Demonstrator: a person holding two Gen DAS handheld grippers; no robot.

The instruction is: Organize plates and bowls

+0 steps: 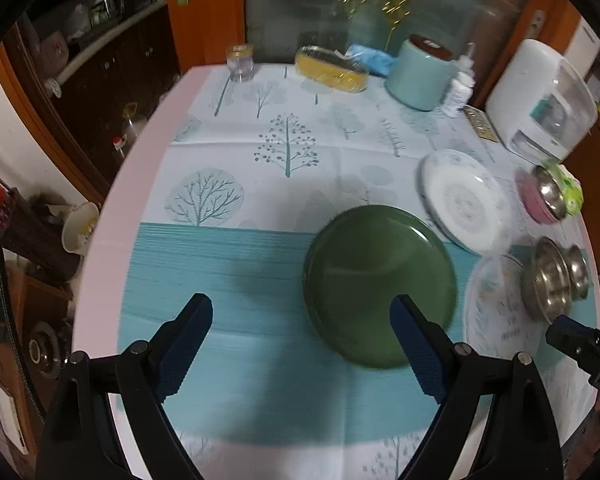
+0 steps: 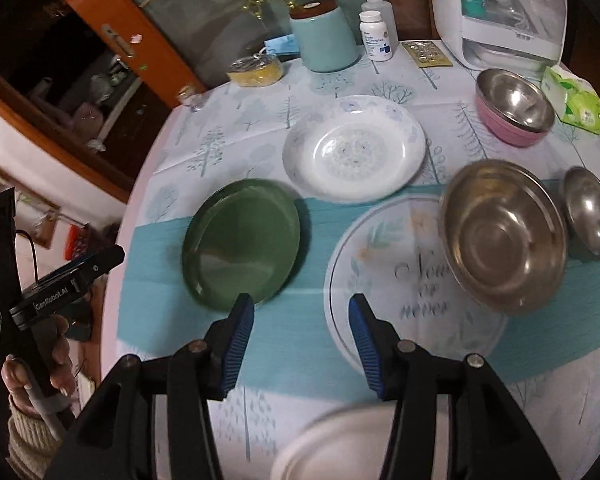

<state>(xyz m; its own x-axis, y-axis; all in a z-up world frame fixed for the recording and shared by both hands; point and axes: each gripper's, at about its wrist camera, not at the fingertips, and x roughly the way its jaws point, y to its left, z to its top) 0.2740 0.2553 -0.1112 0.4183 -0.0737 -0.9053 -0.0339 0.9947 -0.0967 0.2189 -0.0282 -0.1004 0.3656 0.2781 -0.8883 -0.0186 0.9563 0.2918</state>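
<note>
A dark green plate (image 1: pixel 380 284) lies flat on the tree-print tablecloth. My left gripper (image 1: pixel 300 304) hovers open above the cloth, its right finger over the plate's near-left rim, and nothing is held. In the right wrist view the green plate (image 2: pixel 242 240) sits left of a large lettered plate (image 2: pixel 380 264), which carries a big steel bowl (image 2: pixel 504 236). My right gripper (image 2: pixel 300 302) stands open over the gap between these two plates, holding nothing. Behind them rests a white patterned plate (image 2: pixel 354 148). A small steel bowl (image 2: pixel 590 218) and a pink bowl (image 2: pixel 504 128) with a steel bowl inside stand to the right.
A teal canister (image 2: pixel 324 40), bottles (image 2: pixel 376 36), a yellow sponge (image 2: pixel 256 70), a white appliance (image 2: pixel 508 12) and a tissue pack (image 2: pixel 576 104) line the table's far edge. A blurred white dish (image 2: pixel 340 448) shows under my right gripper. A hand (image 2: pixel 40 376) holds the left gripper at the table's left edge.
</note>
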